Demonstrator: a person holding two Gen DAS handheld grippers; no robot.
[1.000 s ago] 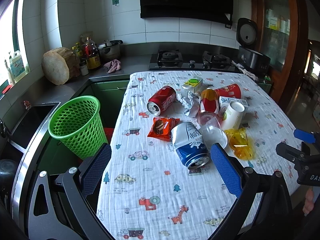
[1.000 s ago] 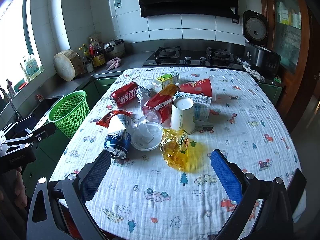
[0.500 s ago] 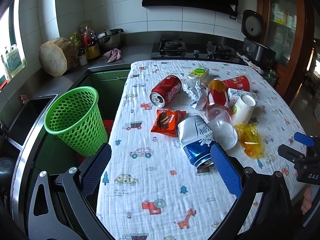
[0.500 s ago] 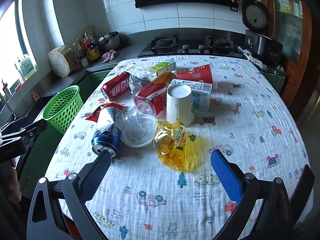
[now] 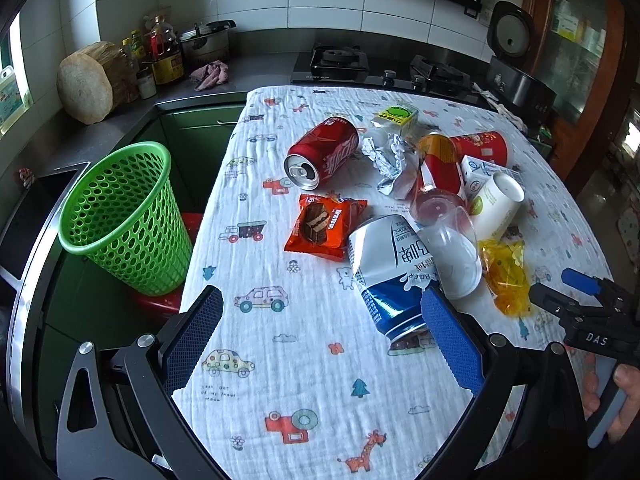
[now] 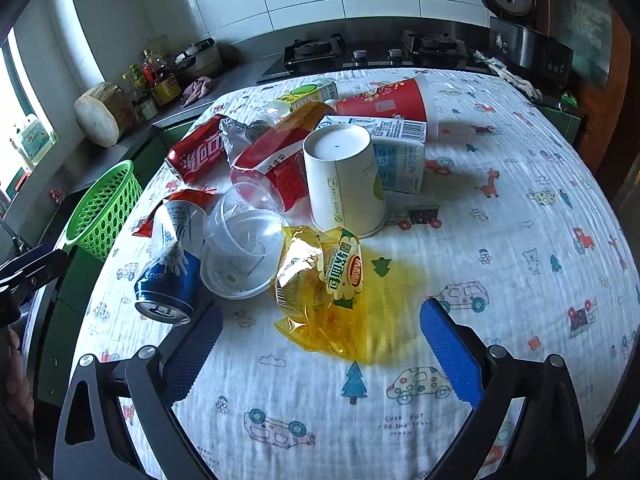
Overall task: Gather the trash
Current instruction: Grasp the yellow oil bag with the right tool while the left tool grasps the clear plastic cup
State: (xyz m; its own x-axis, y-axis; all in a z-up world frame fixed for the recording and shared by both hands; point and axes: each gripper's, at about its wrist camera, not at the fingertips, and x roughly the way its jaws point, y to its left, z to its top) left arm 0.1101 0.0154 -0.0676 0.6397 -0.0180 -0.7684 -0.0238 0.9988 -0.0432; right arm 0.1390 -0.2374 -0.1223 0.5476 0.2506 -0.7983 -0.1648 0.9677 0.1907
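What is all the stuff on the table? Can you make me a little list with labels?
bin: green basket, beside the table, off its left edge
cans: red can and blue and white can, both lying down
wrappers: orange snack packet, yellow wrapper, crumpled foil
cups: white paper cup upside down, clear plastic cup on its side
left gripper: open, holding nothing
right gripper: open, holding nothing
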